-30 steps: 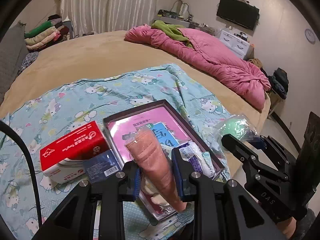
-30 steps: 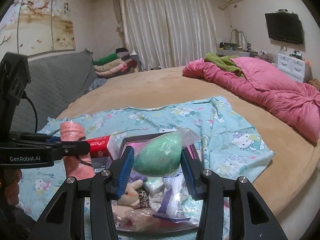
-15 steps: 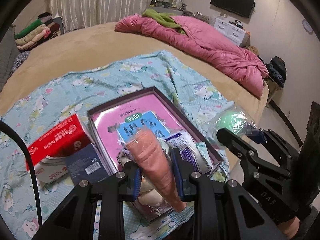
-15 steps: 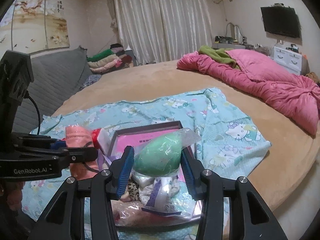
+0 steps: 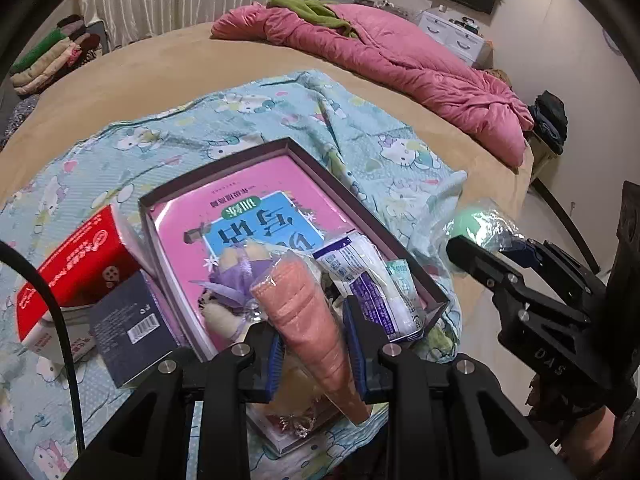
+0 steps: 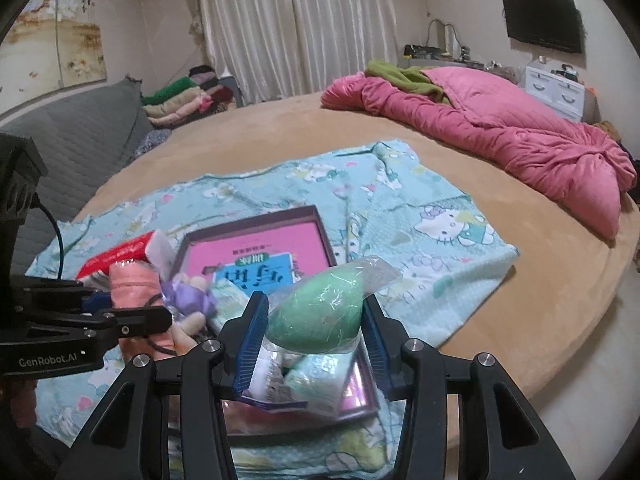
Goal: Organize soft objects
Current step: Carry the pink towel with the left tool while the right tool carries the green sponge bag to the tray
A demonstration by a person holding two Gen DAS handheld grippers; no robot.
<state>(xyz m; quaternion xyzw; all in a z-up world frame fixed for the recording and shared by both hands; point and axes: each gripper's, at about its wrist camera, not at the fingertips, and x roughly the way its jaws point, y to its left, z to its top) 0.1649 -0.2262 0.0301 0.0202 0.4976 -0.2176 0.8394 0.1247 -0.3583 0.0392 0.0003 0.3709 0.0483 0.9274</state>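
Observation:
My left gripper (image 5: 314,354) is shut on an orange plush carrot (image 5: 304,312) wrapped in clear film, held just above the near end of a shallow dark box (image 5: 404,256). The box lies on a Hello Kitty cloth and holds a pink book (image 5: 256,216), a purple plush doll (image 5: 230,292) and white packets (image 5: 372,276). My right gripper (image 6: 314,334) is shut on a green egg-shaped soft toy in a plastic bag (image 6: 320,312), over the box's (image 6: 324,224) right near corner. In the right wrist view the left gripper (image 6: 132,314) with the carrot (image 6: 132,284) is at the left.
A red tissue pack (image 5: 76,264) and a small dark carton (image 5: 128,320) lie left of the box. A pink quilt (image 5: 400,56) lies across the far side of the round tan bed (image 6: 540,280). Folded clothes (image 6: 180,96) are stacked by the curtain. The bed edge drops off at the right.
Both grippers have come down and closer to the box, each keeping its toy. The box and its contents look larger and nearer in both views.

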